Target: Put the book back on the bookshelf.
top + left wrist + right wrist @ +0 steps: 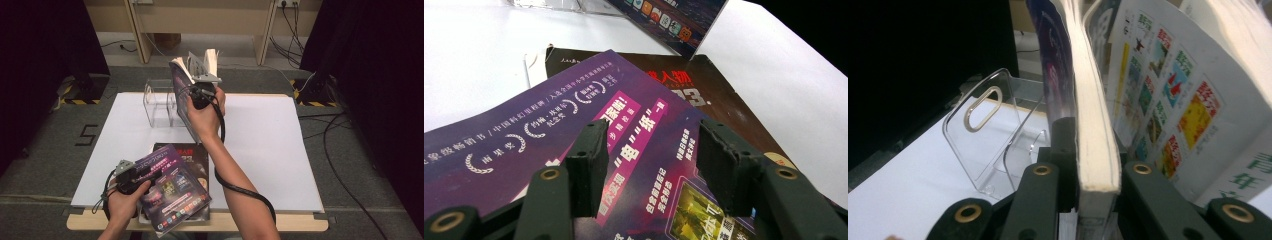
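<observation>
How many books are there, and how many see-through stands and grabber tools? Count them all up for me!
Books: 3 (upright book, purple book, dark book)
Clear stands: 1 (clear stand)
Grippers: 2 (left gripper, right gripper)
Total: 6

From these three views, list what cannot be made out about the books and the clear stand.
- Dark book, high view: the purple book covers most of its cover.
- Held book, right gripper view: its top is cut by the frame edge.
- Clear stand, high view: its right side sits behind the held book.
- Cover text, high view: too small to read.
</observation>
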A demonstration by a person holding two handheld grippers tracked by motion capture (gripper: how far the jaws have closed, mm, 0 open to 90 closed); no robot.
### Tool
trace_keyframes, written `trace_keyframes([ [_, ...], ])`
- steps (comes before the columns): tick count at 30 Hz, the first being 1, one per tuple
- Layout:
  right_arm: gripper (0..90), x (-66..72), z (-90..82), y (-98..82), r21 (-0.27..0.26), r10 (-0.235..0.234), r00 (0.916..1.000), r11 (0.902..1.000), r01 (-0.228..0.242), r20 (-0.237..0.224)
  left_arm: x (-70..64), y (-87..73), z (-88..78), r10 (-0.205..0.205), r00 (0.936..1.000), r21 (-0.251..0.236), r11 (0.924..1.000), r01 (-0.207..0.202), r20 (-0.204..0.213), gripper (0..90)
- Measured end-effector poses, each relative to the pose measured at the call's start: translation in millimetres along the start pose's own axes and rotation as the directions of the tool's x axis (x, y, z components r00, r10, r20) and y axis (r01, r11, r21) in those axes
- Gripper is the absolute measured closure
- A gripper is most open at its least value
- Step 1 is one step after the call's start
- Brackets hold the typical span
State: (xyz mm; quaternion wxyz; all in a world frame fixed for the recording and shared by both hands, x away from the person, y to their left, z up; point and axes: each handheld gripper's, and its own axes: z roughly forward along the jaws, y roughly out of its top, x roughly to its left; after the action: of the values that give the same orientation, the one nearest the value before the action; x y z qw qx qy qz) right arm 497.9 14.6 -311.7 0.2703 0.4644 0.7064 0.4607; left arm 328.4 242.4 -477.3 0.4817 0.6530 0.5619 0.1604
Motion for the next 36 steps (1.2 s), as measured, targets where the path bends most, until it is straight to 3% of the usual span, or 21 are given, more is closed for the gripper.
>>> trace_keyframes([
  [10,72.2,-6.9,-10.3,-2.5,0.021,0.034,0.9989,0.9992,-0.033,-0.032,-0.5,0.3,0.0,-0.002,1.0000,-0.002,1.0000,0.002,-0.001,46.1],
  [15,68.3,-9.7,-19.9,-3.6,0.033,0.081,0.9933,0.9964,-0.079,-0.082,-1.2,0.7,-0.6,0.001,1.0000,-0.005,1.0000,-0.001,-0.002,46.1],
  [22,66.9,-12.0,-28.3,-4.3,0.047,0.074,0.9942,0.9964,-0.071,-0.078,-2.9,0.7,-0.5,0.008,1.0000,-0.005,1.0000,-0.008,-0.001,46.1],
  [36,69.4,-6.5,-5.3,0.4,0.122,0.086,0.9933,0.9896,-0.077,-0.077,-1.6,1.1,-1.4,0.003,1.0000,-0.009,1.0000,-0.003,-0.002,46.1],
])
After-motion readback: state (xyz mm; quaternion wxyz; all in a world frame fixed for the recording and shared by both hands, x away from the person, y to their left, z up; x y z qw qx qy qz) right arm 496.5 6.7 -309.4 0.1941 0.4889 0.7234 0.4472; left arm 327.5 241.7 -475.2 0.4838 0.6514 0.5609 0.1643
